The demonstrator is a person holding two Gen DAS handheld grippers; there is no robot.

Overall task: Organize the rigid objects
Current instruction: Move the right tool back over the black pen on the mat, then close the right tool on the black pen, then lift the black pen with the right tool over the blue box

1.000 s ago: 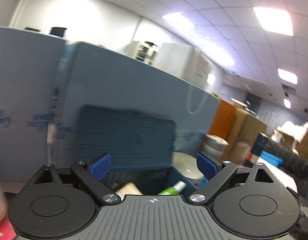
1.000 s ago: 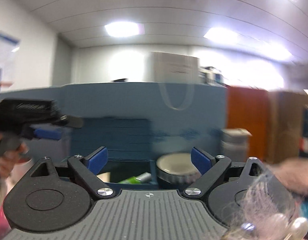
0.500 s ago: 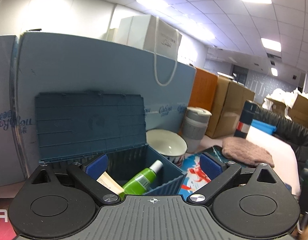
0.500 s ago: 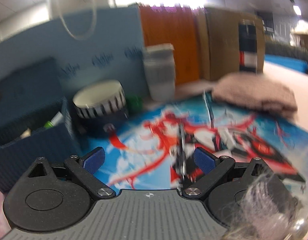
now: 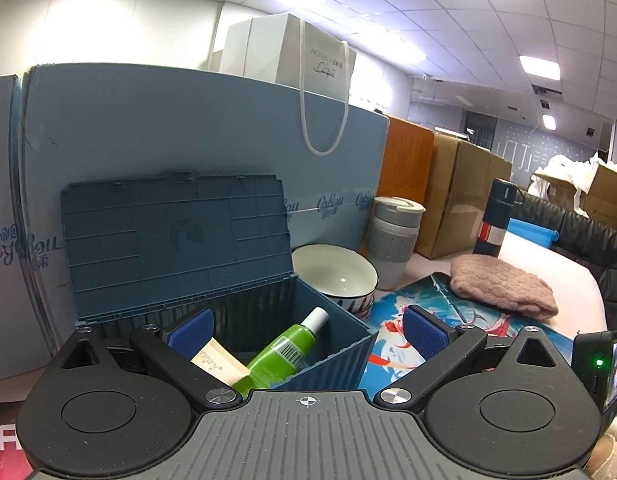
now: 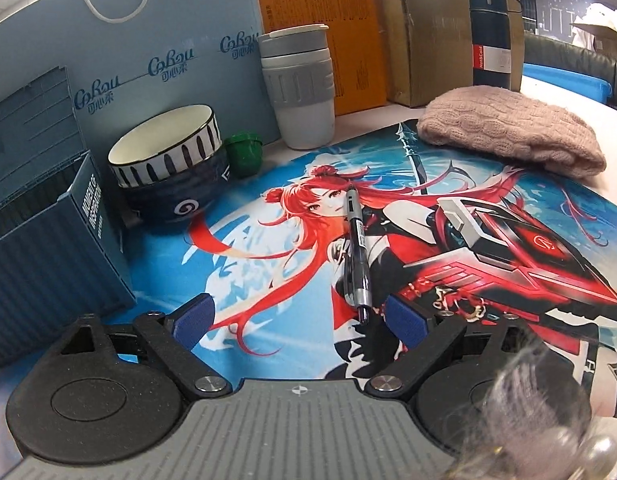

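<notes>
Both claws gape: left claw (image 5: 306, 330) over box (image 5: 328, 344), right claw (image 6: 298, 320), closing, nearing pen (image 6: 357, 248).

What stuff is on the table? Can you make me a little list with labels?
box: blue plastic storage box, lid open
inside box: green bottle with white cap; cream tube
mat: colourful cartoon picture mat
pen: dark pen lying on mat, in front of the right tongs
bowl: white bowl with dark stripes, beside box
cup: grey lidded cup
hat: pink knitted hat
</notes>
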